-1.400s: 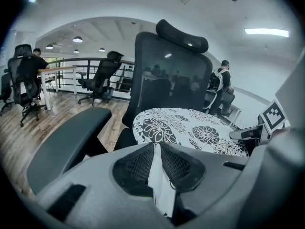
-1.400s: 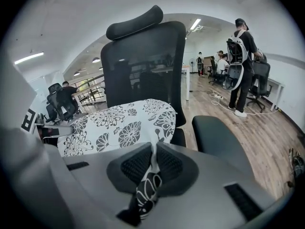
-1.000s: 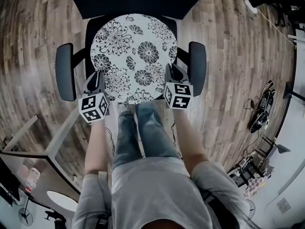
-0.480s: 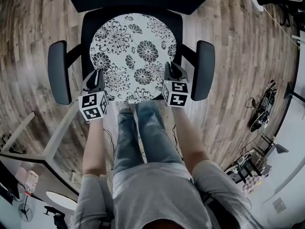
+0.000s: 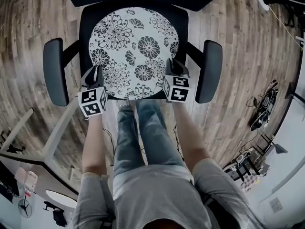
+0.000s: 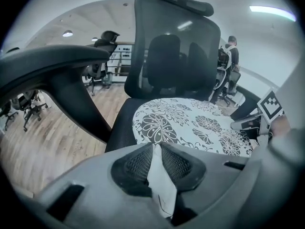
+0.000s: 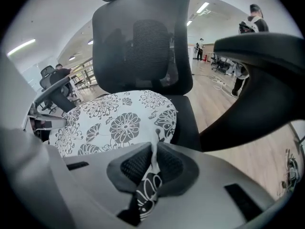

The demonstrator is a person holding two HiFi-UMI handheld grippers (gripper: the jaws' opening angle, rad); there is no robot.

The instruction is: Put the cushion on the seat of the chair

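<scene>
Upper centre of frame: cushion (image 5: 133, 46) on chair seat (image 5: 181, 25); left gripper (image 5: 96, 71) and right gripper (image 5: 172, 67), fingers closed on cushion's lower edge.

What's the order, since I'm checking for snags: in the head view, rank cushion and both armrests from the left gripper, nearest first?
1. cushion: its edge is pinched in the left gripper.
2. left armrest: beside it, at the view's left.
3. right armrest: across the cushion, at the view's right.

- Open-plan office: mesh task chair (image 6: 176, 56) centre frame, further office chairs (image 6: 102, 39) at upper left of the left gripper view.
- Also ceiling strip lights (image 7: 202, 7), wood-plank floor (image 5: 238, 56), seated person (image 6: 228, 51) upper right.
</scene>
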